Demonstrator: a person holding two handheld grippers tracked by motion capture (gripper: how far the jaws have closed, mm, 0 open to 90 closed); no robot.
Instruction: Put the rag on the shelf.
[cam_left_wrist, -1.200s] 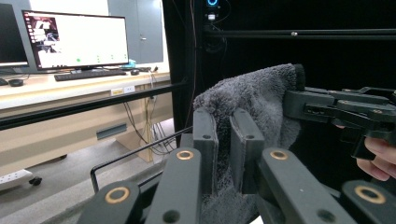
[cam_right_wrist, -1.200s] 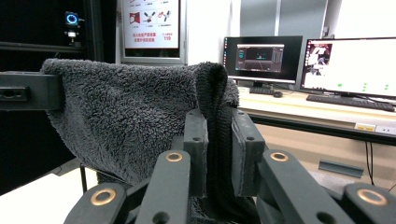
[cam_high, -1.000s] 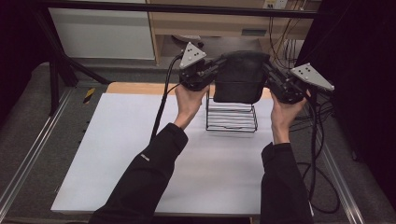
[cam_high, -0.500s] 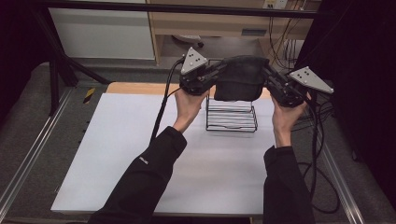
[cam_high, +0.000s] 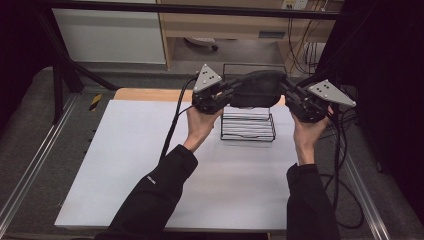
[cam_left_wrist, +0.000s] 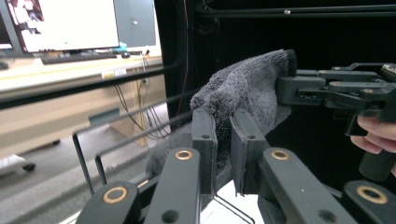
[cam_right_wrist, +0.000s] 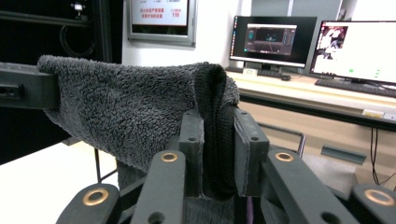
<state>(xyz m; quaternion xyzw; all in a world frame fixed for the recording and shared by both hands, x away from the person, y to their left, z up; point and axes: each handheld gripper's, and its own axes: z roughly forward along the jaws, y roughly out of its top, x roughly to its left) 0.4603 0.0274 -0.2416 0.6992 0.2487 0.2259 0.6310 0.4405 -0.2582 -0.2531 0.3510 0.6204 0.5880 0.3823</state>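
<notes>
A dark grey fluffy towel (cam_high: 257, 89) hangs stretched between my two grippers, above a black wire rack (cam_high: 248, 126) on the white table (cam_high: 150, 165). My left gripper (cam_high: 229, 95) is shut on the towel's left end, my right gripper (cam_high: 285, 90) on its right end. In the left gripper view the towel (cam_left_wrist: 247, 93) is pinched between the jaws of the left gripper (cam_left_wrist: 223, 140), and the right gripper (cam_left_wrist: 292, 89) clamps its far corner. In the right gripper view a thick fold of towel (cam_right_wrist: 140, 107) fills the jaws of the right gripper (cam_right_wrist: 218, 140).
The wire rack stands near the table's far edge, right of centre. A wooden desk (cam_high: 235, 25) and cables (cam_high: 305, 50) lie beyond the table. Metal rails (cam_high: 35, 160) run along both sides. Monitors (cam_right_wrist: 355, 46) sit on a desk in the right gripper view.
Both grippers and the towel have risen slightly and moved a little away from me above the rack. The grips are unchanged.
</notes>
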